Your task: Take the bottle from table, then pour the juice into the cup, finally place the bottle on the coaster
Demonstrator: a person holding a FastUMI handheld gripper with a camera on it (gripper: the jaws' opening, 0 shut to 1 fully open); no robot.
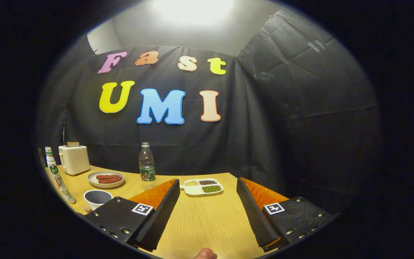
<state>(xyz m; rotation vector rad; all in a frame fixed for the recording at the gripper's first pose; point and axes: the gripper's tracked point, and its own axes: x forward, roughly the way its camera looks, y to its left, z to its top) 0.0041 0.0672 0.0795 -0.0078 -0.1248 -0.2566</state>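
A clear plastic bottle (146,165) with a green label stands upright on the wooden table (199,223), just beyond my left finger's tip. A taller white bottle (58,176) with a green cap and label leans at the far left of the table. A white cup (97,198) with a dark inside stands between that bottle and my left finger. A small tan piece (86,208) shows beside the cup, too little of it to identify. My gripper (207,182) is open wide above the table, with nothing between its fingers.
At the back left stands a cream toaster (74,158) with a slice in it. In front of it is a plate of sausages (105,178). A white divided tray (203,187) of beans lies ahead between the fingers. A fingertip (205,254) shows at the near edge.
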